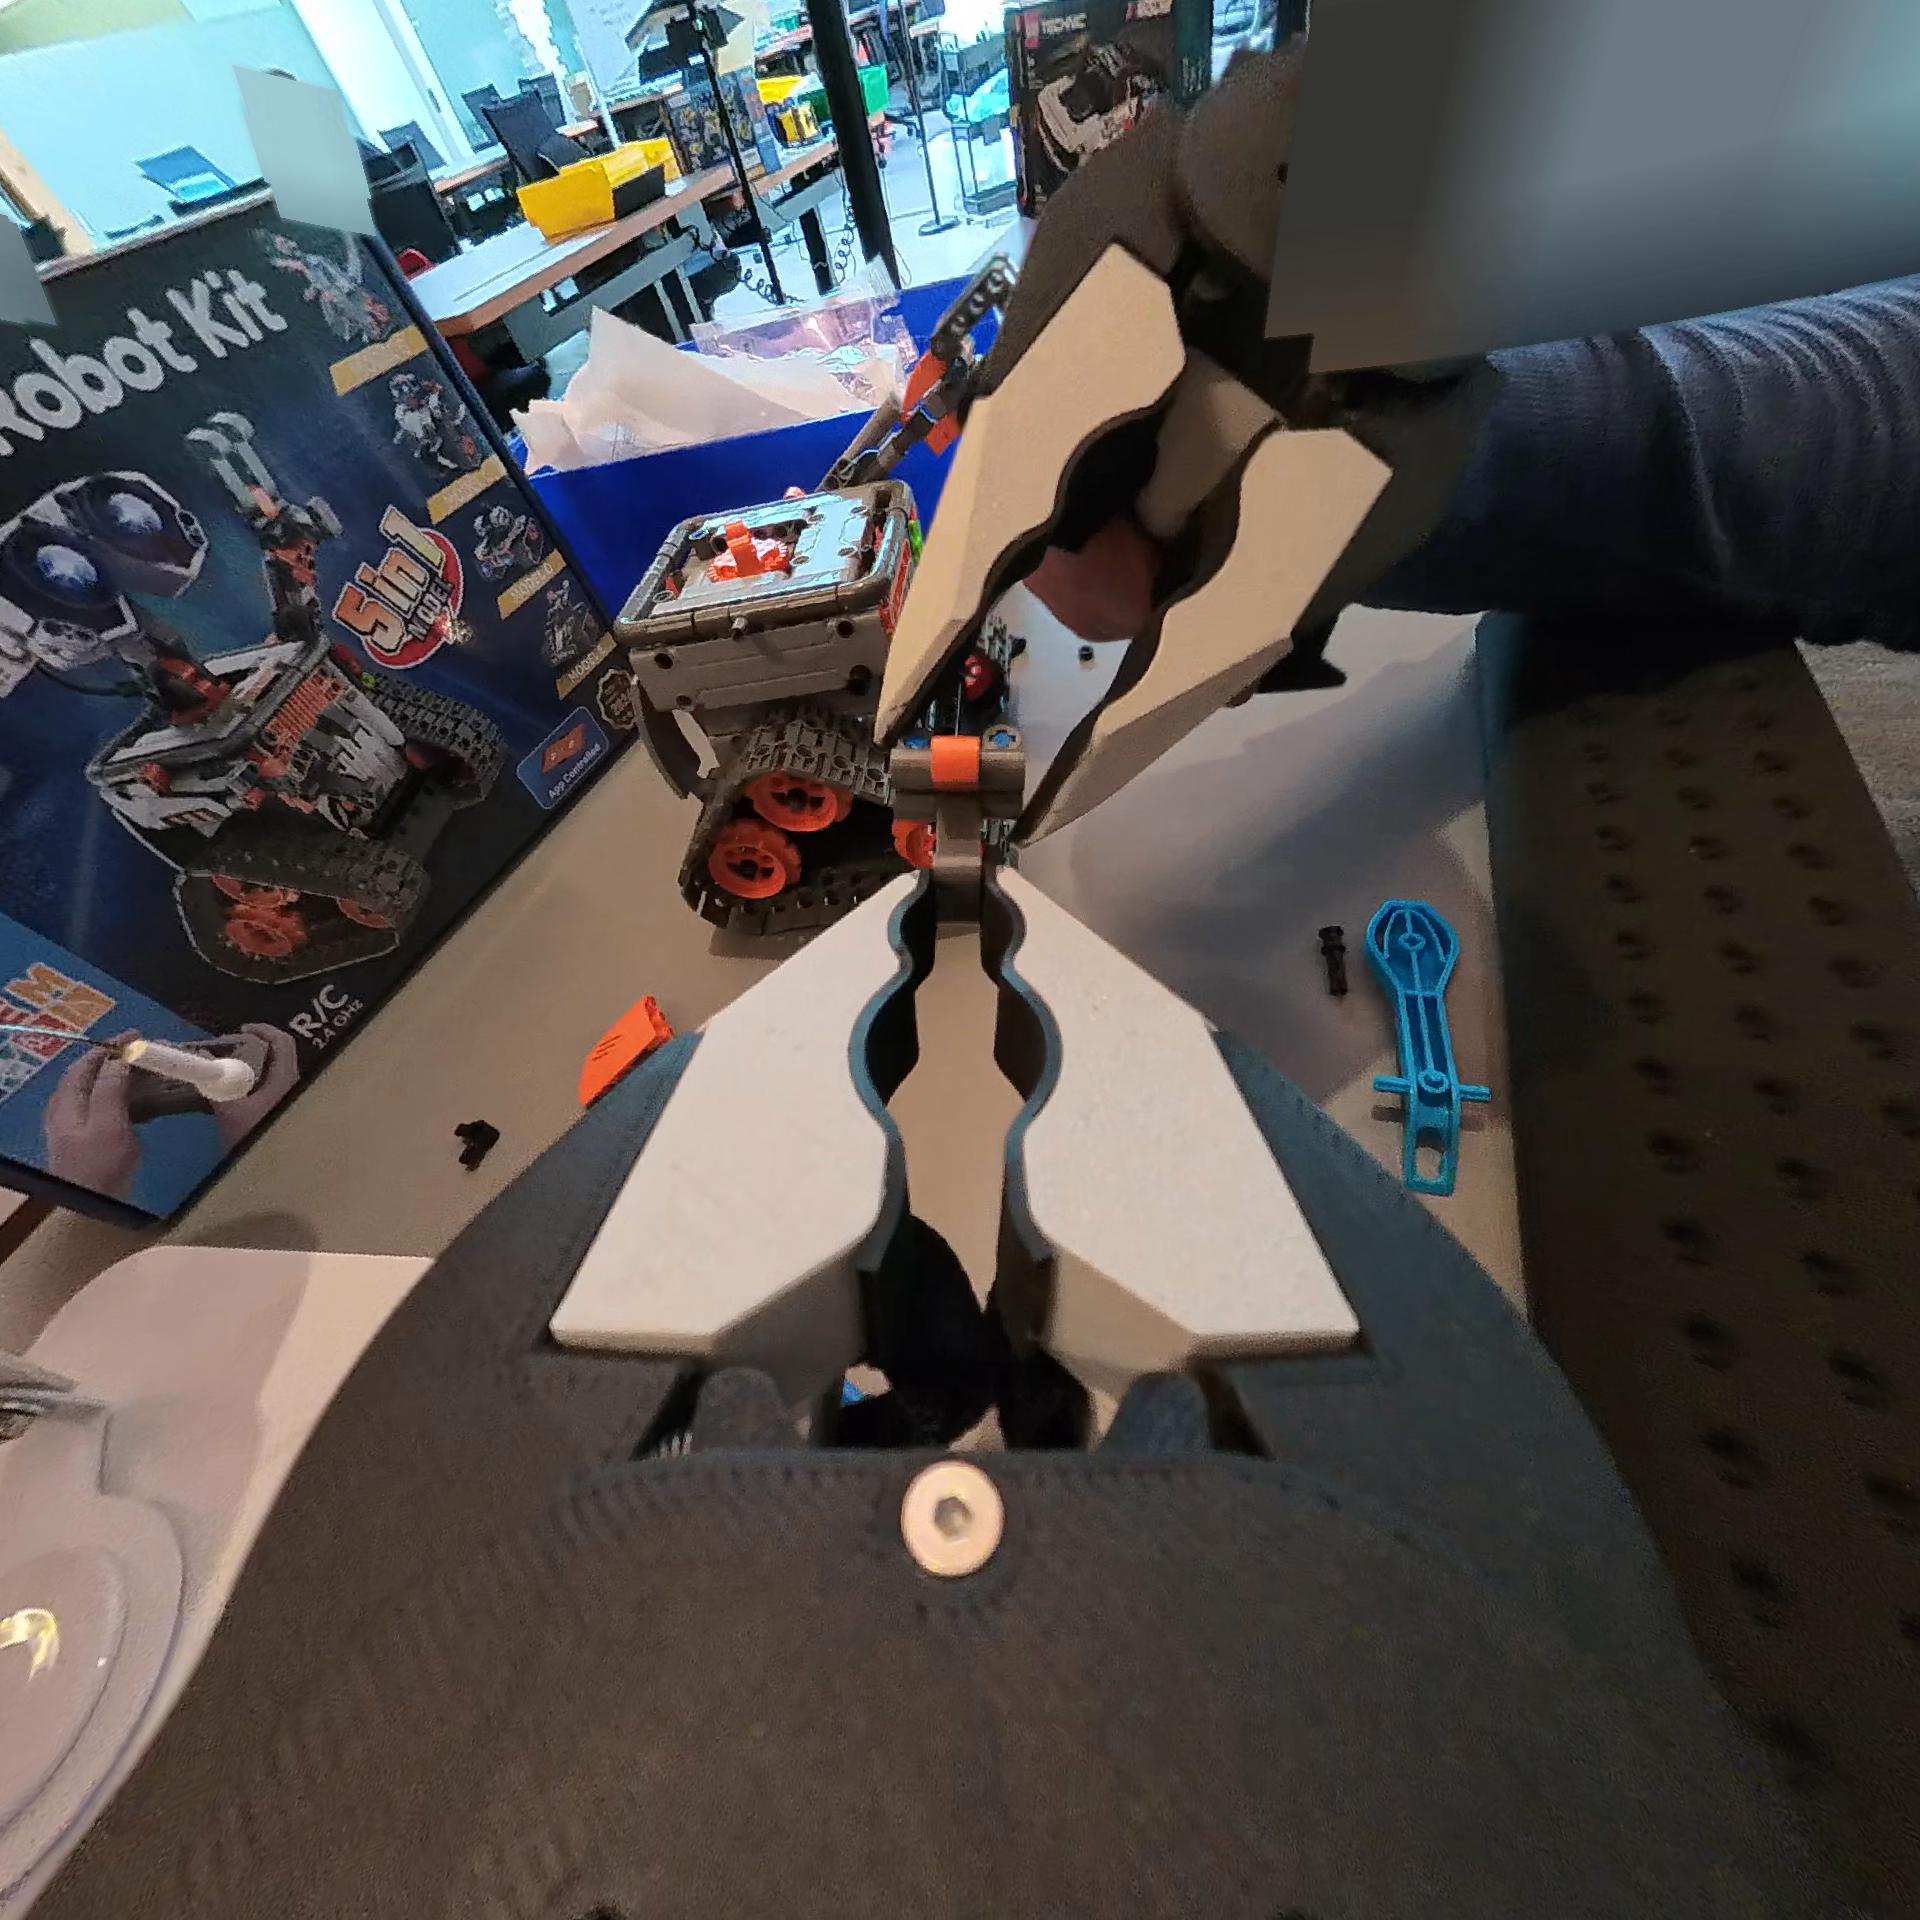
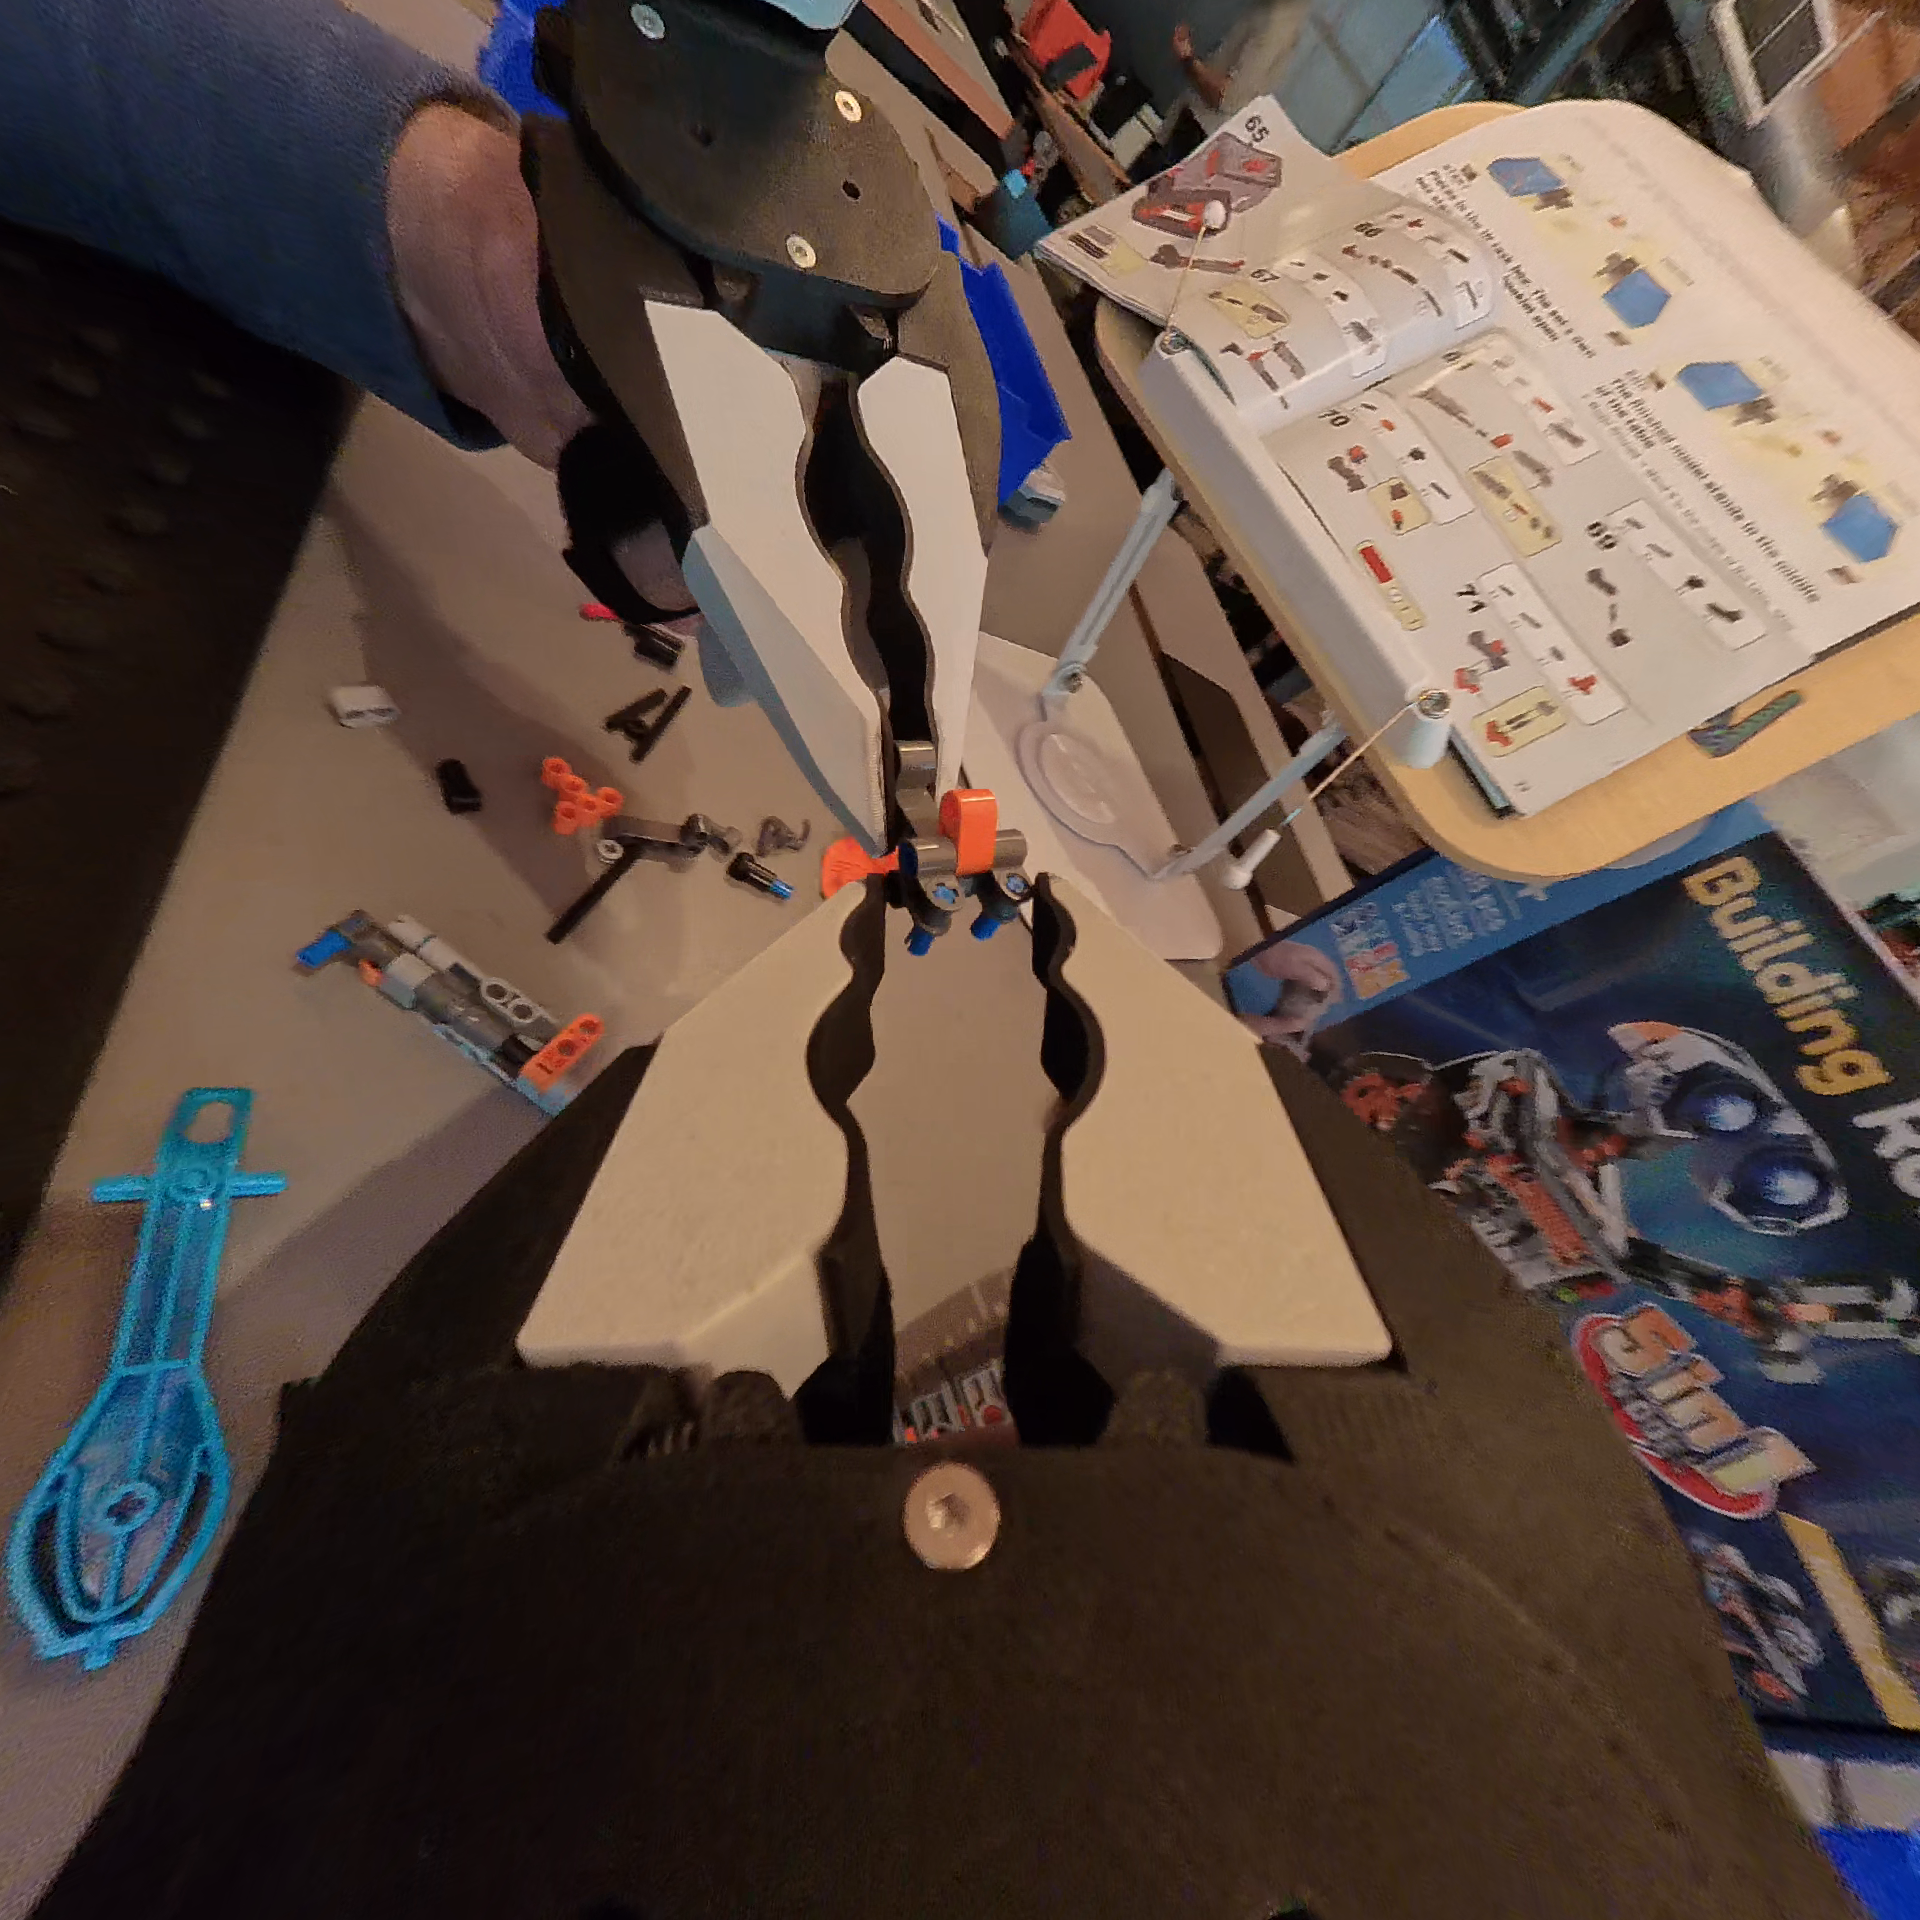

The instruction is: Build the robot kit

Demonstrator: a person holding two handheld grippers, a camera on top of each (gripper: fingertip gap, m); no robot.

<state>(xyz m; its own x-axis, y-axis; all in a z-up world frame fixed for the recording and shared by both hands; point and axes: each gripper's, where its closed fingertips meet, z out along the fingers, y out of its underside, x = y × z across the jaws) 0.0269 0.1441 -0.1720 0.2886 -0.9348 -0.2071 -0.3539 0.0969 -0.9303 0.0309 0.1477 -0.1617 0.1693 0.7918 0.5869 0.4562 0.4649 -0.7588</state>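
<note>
my left gripper (image 1: 951,894) clenches the grey-orange connector piece (image 1: 956,790) upright, so my right gripper (image 2: 951,904) (fingers released) can straddle its crossbar.

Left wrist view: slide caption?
Left gripper shut on grey-orange part; right gripper open around it.

Right gripper (image 2: 951,894) sits spread wide around a small grey-and-orange brick assembly (image 2: 961,836), which the left gripper (image 2: 914,800) pinches from above. Loose parts (image 2: 623,821) lie left of that assembly, an open instruction booklet (image 2: 1507,416) upper right.
</note>
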